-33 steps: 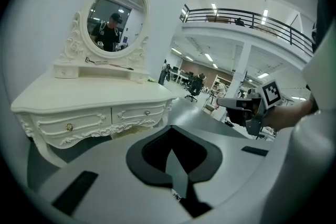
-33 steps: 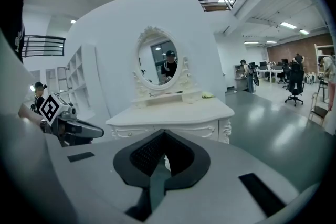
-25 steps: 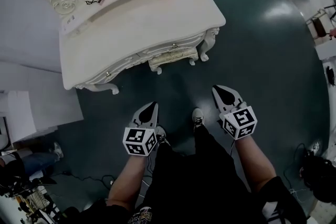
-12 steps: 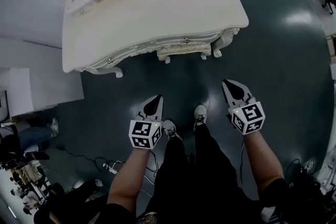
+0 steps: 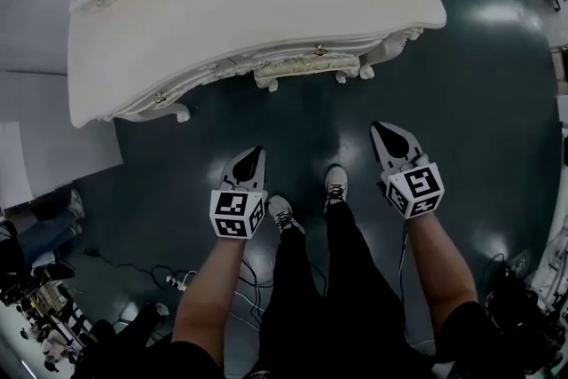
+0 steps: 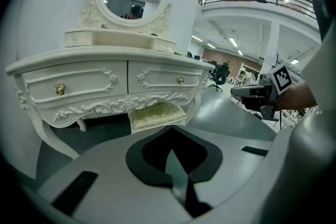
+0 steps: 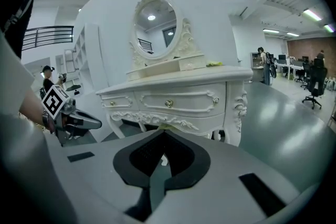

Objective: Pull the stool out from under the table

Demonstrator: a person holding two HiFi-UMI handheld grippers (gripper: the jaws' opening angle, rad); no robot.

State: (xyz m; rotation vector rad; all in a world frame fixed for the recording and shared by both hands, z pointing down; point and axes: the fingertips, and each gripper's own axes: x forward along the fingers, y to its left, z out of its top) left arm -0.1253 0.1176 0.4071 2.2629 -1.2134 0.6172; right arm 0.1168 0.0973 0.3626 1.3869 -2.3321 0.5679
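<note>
Light: we see ceiling strips [image 7: 314,14] mirrored as glare on the floor [image 5: 497,13].
Head view: dim.
Edges: we note fisheye bending, black corners.

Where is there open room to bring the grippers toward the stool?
Bare floor lies between the table front and the person's shoes, leading straight to the stool. The tabletop's front half is bare too. Cables crowd the lower left.
</note>
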